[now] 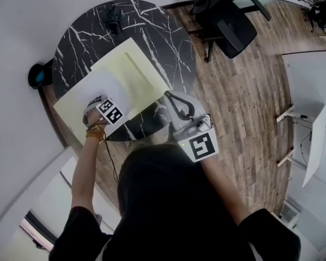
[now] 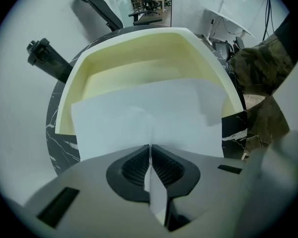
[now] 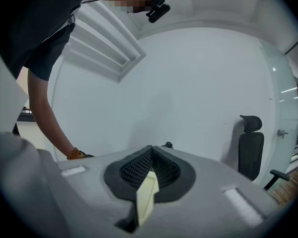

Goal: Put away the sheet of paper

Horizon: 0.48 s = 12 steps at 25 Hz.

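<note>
The round black marble table point(image 1: 152, 31) stands close to a white wall on its left. To its right is open wooden floor point(image 1: 244, 91), with an office chair point(image 1: 228, 20) beyond the far rim. A pale yellow document box point(image 1: 141, 69) lies open on the table, its near-left corner reaching the table's edge. A small black device point(image 1: 113, 18) sits well apart from it on the far marble.

The left gripper point(image 2: 150, 152) points straight down, its jaws pinched on the near edge of the sheet of paper point(image 2: 149, 118). The sheet spreads over the box's hollow, inside its raised walls. The right gripper point(image 3: 150, 155) is closed on a pale yellow edge of the box at its right corner.
</note>
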### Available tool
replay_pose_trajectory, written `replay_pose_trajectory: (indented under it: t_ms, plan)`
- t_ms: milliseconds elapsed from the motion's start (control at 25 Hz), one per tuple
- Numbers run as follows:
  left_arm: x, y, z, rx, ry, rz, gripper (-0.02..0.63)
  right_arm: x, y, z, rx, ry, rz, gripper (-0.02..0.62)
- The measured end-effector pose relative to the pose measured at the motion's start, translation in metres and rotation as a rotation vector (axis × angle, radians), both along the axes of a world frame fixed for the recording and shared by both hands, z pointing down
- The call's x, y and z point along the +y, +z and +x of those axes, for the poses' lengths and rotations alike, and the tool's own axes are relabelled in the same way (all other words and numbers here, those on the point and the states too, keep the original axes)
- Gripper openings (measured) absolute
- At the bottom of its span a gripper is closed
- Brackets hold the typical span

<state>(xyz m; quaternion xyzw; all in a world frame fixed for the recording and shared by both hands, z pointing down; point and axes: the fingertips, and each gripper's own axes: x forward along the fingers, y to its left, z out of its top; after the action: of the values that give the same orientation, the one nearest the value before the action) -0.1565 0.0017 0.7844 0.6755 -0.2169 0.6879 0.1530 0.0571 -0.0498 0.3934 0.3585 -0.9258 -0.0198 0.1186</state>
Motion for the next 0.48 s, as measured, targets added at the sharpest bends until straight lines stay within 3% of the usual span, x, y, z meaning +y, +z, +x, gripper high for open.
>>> replay_pose_trajectory:
  t_ms: [480]
  plan:
    - [-0.035,-0.006,0.029,0.062,-0.001,-0.003,0.031,-0.006,0.001,0.013,0.004,0.031,-0.014,0.0]
